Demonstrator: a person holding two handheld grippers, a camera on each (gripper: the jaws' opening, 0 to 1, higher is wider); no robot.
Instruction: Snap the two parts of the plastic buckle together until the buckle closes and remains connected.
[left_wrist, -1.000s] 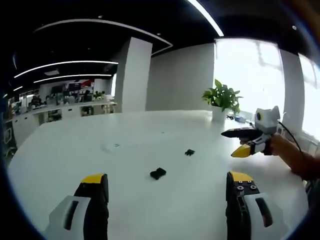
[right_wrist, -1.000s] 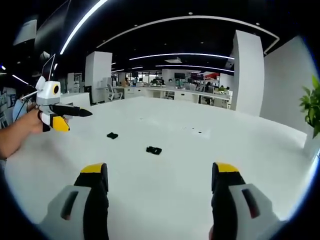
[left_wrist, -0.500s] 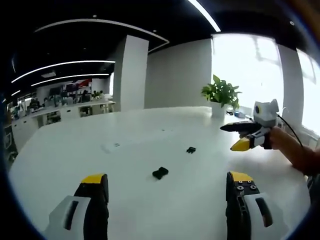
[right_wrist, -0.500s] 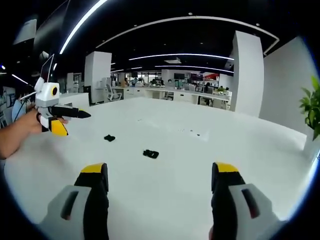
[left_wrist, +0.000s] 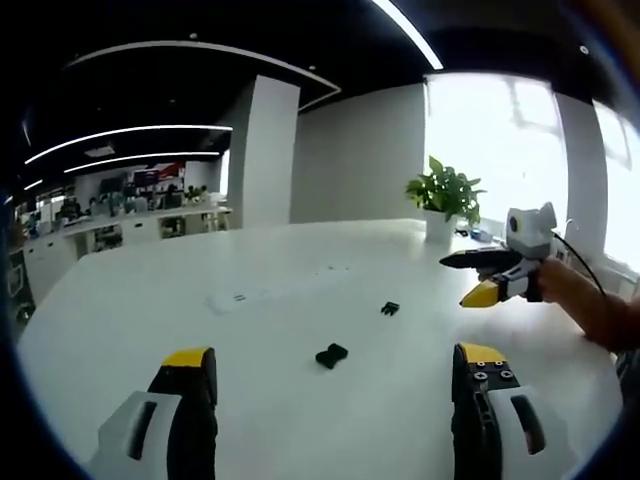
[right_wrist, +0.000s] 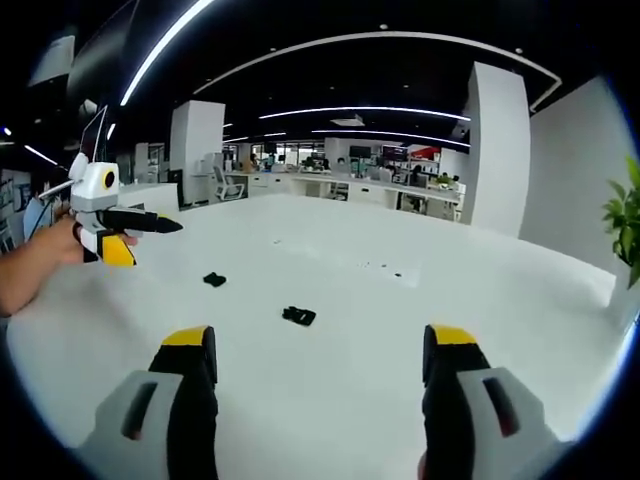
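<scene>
Two buckle halves (left_wrist: 331, 355) (left_wrist: 390, 309) lie apart (both jaws spread).

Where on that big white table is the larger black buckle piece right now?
The larger buckle piece lies on the white table ahead of the left claw, apart from the smaller buckle piece beyond it.

No text, label, brand or number can be read in either view. The red sign (right_wrist: 424, 152) far back in the office, right of centre in the right gripper view, carries marks too small and blurred to make out.
</scene>
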